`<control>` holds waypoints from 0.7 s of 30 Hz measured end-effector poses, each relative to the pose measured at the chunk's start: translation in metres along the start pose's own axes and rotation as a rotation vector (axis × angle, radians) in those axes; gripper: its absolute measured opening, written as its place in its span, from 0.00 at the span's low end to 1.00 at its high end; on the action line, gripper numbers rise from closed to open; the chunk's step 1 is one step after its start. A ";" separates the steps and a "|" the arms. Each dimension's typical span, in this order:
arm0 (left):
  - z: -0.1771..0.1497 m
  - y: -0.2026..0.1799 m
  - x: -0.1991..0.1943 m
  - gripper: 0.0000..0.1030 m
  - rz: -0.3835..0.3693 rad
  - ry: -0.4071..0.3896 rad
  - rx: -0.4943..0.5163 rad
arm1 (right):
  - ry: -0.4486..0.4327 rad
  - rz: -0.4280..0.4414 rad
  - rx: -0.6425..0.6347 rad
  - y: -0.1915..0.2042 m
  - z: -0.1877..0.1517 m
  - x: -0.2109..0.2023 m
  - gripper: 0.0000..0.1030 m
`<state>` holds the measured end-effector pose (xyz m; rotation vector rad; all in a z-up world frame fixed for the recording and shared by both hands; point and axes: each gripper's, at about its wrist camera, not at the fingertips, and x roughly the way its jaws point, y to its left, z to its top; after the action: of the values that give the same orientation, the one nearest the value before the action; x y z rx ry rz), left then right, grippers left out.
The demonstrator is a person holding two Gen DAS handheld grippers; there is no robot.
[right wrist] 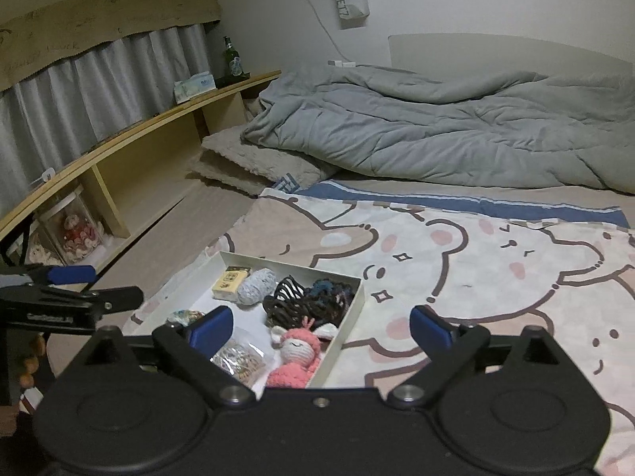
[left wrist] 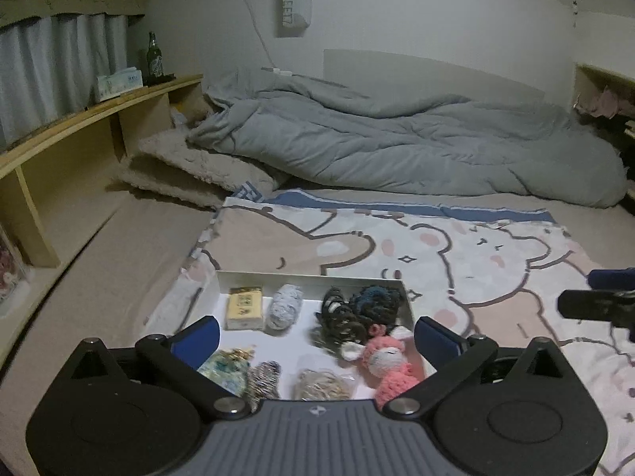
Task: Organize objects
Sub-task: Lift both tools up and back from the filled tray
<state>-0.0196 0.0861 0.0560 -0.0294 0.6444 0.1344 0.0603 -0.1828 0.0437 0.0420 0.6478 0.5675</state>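
On the bear-print blanket (right wrist: pixel 496 261) spread over the bed, the white tray (right wrist: pixel 353 309) lies with its long axis running from near to far, and everything to be sorted already sits inside it. A pink crochet doll (left wrist: pixel 387 365) lies at the near right corner, lengthways along the right wall. Dark hair ties (left wrist: pixel 357 309) are heaped just beyond it. A grey yarn ball (left wrist: pixel 283 305) and a yellow box (left wrist: pixel 244 307) stand side by side at the far left.

The left gripper (left wrist: pixel 317 335) hangs straight over the tray, fingers spread wide with nothing between them, the tray's contents showing in the gap. The right gripper (right wrist: pixel 321 327) is equally wide and empty. It sits off to the right, so the tray's right wall and the doll fall between its fingers while the rest lies leftward.

I judge the left hand nearer to most pieces and the right hand nearer to the doll. Far behind, a grey duvet (left wrist: pixel 397 142) is bunched against the wall.
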 end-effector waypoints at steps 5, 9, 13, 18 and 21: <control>-0.012 -0.004 -0.011 1.00 -0.078 -0.009 -0.035 | 0.000 -0.009 -0.013 -0.003 -0.009 -0.005 0.99; -0.021 -0.011 -0.016 1.00 -0.070 -0.007 -0.020 | 0.006 -0.015 -0.030 -0.002 -0.016 -0.008 1.00; -0.028 -0.015 -0.017 1.00 -0.069 0.003 -0.016 | 0.007 -0.019 -0.040 -0.002 -0.022 -0.009 1.00; -0.034 -0.013 -0.012 1.00 -0.045 0.034 -0.031 | 0.029 -0.032 -0.038 -0.002 -0.029 -0.005 1.00; -0.036 -0.012 -0.009 1.00 -0.032 0.056 -0.031 | 0.059 -0.040 -0.027 -0.005 -0.034 -0.002 1.00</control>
<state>-0.0470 0.0703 0.0324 -0.0733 0.6979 0.1124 0.0411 -0.1929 0.0164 -0.0129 0.6968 0.5398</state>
